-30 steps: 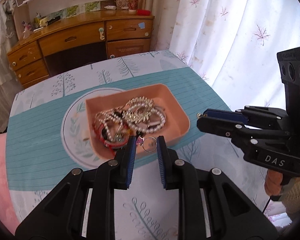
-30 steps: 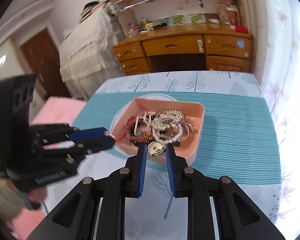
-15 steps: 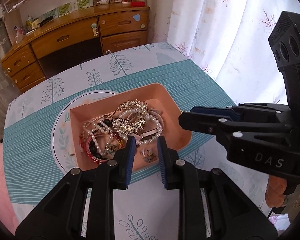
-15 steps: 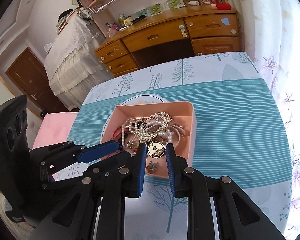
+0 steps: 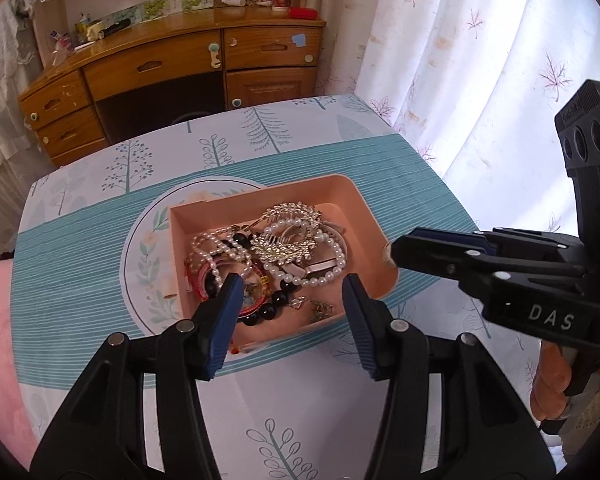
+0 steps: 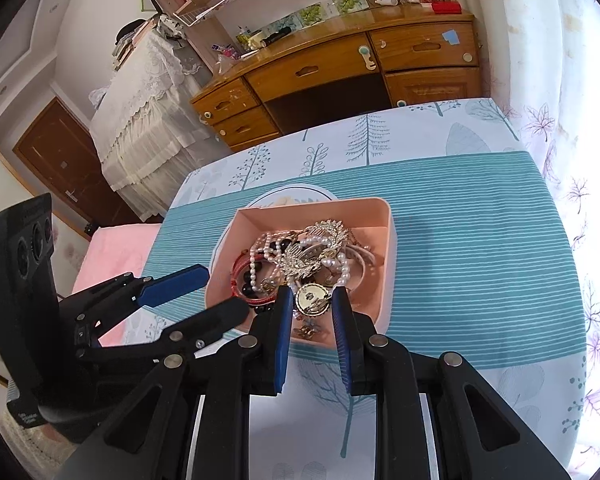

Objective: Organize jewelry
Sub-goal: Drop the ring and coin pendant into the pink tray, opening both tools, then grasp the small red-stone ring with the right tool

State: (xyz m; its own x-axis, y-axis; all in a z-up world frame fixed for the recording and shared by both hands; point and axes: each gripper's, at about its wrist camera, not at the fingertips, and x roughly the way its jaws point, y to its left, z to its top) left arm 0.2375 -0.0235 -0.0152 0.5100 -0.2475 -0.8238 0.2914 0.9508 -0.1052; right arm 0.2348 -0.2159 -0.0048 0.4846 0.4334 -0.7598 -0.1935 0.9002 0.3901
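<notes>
A pink tray (image 5: 374,224) (image 6: 390,232) holds a tangle of pearl strands (image 5: 332,248), a rhinestone hair comb (image 5: 288,236) (image 6: 316,248), dark beads and red bangles (image 5: 198,276). A small earring (image 5: 320,310) lies at the tray's near edge. My left gripper (image 5: 292,292) is open and empty above the tray's near side. It also shows at the left in the right wrist view (image 6: 220,288). My right gripper (image 6: 312,300) is shut on a round gold pendant (image 6: 312,298) over the tray's near edge. It also shows at the right in the left wrist view (image 5: 392,252).
The tray sits on a round printed plate mat (image 5: 148,248) on a teal striped runner (image 6: 480,248) over a tree-print tablecloth. A wooden desk (image 5: 172,64) stands behind the table. White curtains (image 5: 480,60) hang at the right. A pink cushion (image 6: 112,248) lies at the left.
My left gripper has opened and dropped its small earring into the tray. My right gripper still holds the gold pendant and has moved over the tray's near edge.
</notes>
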